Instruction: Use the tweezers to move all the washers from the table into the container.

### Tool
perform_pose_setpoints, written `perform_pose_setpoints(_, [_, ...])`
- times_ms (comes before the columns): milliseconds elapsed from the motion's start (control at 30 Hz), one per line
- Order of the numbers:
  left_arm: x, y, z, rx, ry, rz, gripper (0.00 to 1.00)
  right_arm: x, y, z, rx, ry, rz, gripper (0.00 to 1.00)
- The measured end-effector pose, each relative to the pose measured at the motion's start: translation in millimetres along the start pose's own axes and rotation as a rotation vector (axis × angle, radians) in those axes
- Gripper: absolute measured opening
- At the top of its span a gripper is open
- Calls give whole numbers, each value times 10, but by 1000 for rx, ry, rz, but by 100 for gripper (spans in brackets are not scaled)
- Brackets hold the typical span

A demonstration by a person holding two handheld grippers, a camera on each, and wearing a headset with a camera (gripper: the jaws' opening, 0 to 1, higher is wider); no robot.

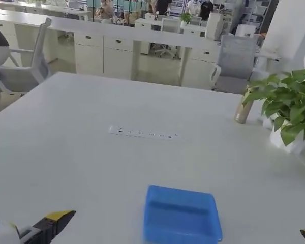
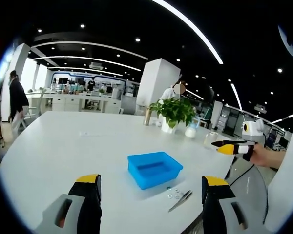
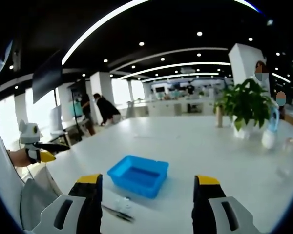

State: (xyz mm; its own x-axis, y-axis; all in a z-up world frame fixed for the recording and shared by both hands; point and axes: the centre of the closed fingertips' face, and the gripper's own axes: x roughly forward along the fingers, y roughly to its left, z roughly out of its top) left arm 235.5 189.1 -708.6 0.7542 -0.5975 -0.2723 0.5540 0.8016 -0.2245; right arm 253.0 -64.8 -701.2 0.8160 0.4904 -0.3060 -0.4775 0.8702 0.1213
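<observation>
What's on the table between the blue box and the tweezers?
A few small washers lie there, between the blue container and the tweezers, as the left gripper view shows.

Head view downward over table (image 1: 91, 168), gripper views low, sharing container (image 1: 183, 233)

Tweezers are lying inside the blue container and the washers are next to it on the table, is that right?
Not quite. The tweezers are not inside the blue container; they lie on the table just outside it, beside the washers. The left gripper view shows this. The washers are indeed on the table next to the container.
</observation>
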Motion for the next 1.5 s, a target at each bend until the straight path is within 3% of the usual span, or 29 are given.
perform_pose_setpoints(133, [121, 12, -110, 1, 31, -68, 82, 60, 43, -70, -6, 11, -12, 69])
perform_pose_setpoints(333, [313, -151, -308, 74, 135, -208, 69, 159, 106, -224, 27, 51, 11, 57])
perform_pose_setpoints(467, [445, -291, -546, 104, 249, -312, 48, 230, 209, -399, 8, 116, 77, 48])
perform_pose_setpoints(567, [541, -395, -641, 126, 283, -372, 50, 265, 243, -545, -44, 187, 99, 40])
perform_pose_setpoints(600, [586, -448, -714, 141, 321, -404, 49, 288, 281, -627, -83, 233, 112, 40])
perform_pose_setpoints(667, [638, -466, -805, 211, 360, -429, 43, 329, 325, -734, -136, 289, 134, 39])
perform_pose_setpoints(767, [698, -496, -945, 266, 417, -469, 34, 386, 378, -854, -195, 348, 159, 35])
perform_pose_setpoints(933, [802, -499, -1116, 339, 469, -476, 20, 444, 473, -1041, -335, 457, 208, 30])
perform_pose_setpoints(1100, [806, -541, -1335, 436, 542, -501, 15, 434, 574, -1245, -466, 566, 263, 24])
perform_pose_setpoints(1300, [834, -576, -1445, 507, 572, -491, 7, 405, 678, -1281, -458, 572, 280, 23])
perform_pose_setpoints(1500, [888, -616, -1466, 540, 579, -495, 5, 365, 679, -1283, -470, 573, 294, 23])
